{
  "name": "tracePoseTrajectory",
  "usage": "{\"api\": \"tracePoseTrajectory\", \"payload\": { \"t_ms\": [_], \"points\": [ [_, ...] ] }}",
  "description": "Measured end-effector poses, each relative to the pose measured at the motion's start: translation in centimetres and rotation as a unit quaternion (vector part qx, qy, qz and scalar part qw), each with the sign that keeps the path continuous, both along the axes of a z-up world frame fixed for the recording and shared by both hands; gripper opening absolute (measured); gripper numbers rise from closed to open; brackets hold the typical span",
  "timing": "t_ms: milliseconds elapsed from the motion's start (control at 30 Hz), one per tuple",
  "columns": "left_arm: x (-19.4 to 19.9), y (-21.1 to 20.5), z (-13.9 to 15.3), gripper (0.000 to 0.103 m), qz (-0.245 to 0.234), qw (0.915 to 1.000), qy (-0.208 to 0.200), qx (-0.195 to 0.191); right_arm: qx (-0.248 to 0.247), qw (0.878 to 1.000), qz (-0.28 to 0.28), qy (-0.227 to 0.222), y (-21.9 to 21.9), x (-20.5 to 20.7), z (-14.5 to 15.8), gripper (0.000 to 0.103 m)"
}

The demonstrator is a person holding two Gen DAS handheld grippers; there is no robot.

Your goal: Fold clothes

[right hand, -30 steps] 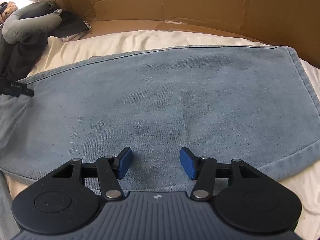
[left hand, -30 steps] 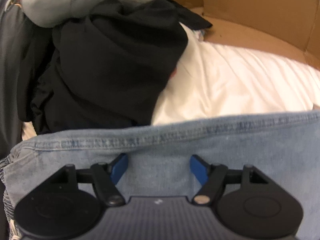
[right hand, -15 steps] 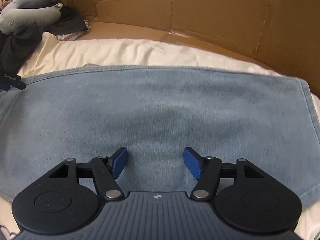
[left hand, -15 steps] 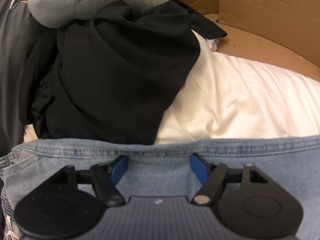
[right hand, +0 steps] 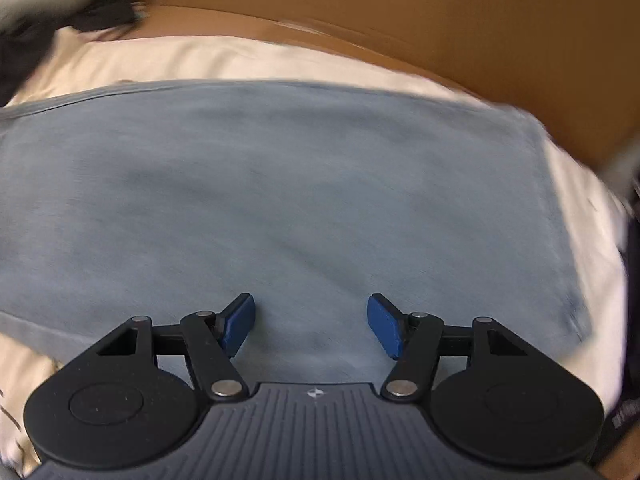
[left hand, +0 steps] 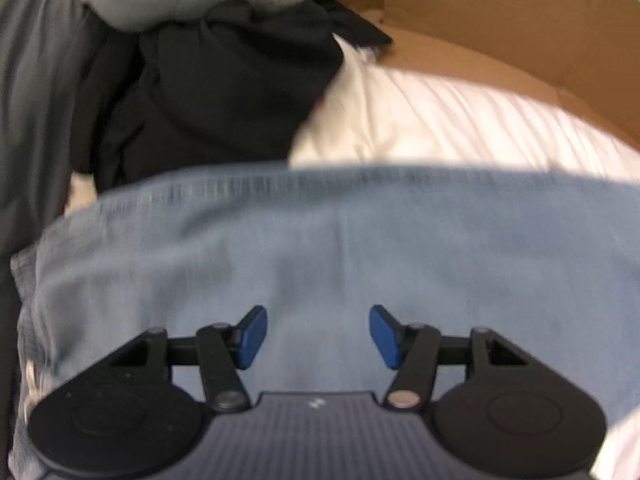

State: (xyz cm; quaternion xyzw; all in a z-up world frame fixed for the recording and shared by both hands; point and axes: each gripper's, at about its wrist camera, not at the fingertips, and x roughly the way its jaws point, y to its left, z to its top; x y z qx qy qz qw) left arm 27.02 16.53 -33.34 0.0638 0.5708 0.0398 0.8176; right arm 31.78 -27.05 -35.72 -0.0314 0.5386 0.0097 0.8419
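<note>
- Left gripper (left hand: 318, 336), released, over the denim garment (left hand: 360, 248); only this view shows the black clothes pile (left hand: 216, 92) far left.
- Right gripper (right hand: 310, 326), released; its view shows the denim's right edge on the white sheet (right hand: 240, 60).

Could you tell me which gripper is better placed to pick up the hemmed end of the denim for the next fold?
Right, probably. The right gripper, jaws open, looks along the denim garment to its hemmed end. The left gripper, also open, sits near the black clothes pile.
</note>
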Motion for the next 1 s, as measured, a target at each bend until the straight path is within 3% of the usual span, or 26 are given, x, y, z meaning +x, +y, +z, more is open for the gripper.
{"api": "tracePoseTrajectory", "payload": {
  "t_ms": [67,233,500,800,1000],
  "points": [
    [2.1,1.1,0.5,0.06,-0.008,0.9999,0.013,0.003,-0.003,1.0,-0.017,0.008,-1.6,-0.9,0.4,0.069],
    [-1.6,0.2,-0.2,0.06,-0.011,0.9994,0.034,0.0,-0.01,0.998,-0.055,0.023,-5.4,-3.4,1.4,0.067],
    [-4.5,-0.8,0.9,0.058,0.01,0.9997,-0.002,-0.02,0.021,0.997,-0.071,-0.038,-9.6,-6.7,4.1,0.067],
    [-5.8,-0.9,1.9,0.057,-0.012,0.9996,0.004,-0.026,0.043,0.995,-0.061,-0.069,-9.5,-5.2,4.4,0.061],
    [-6.2,-1.0,-0.1,0.052,0.011,0.9995,0.007,-0.03,0.029,0.997,-0.04,-0.064,-8.5,-4.4,3.4,0.061]
  ]
}}
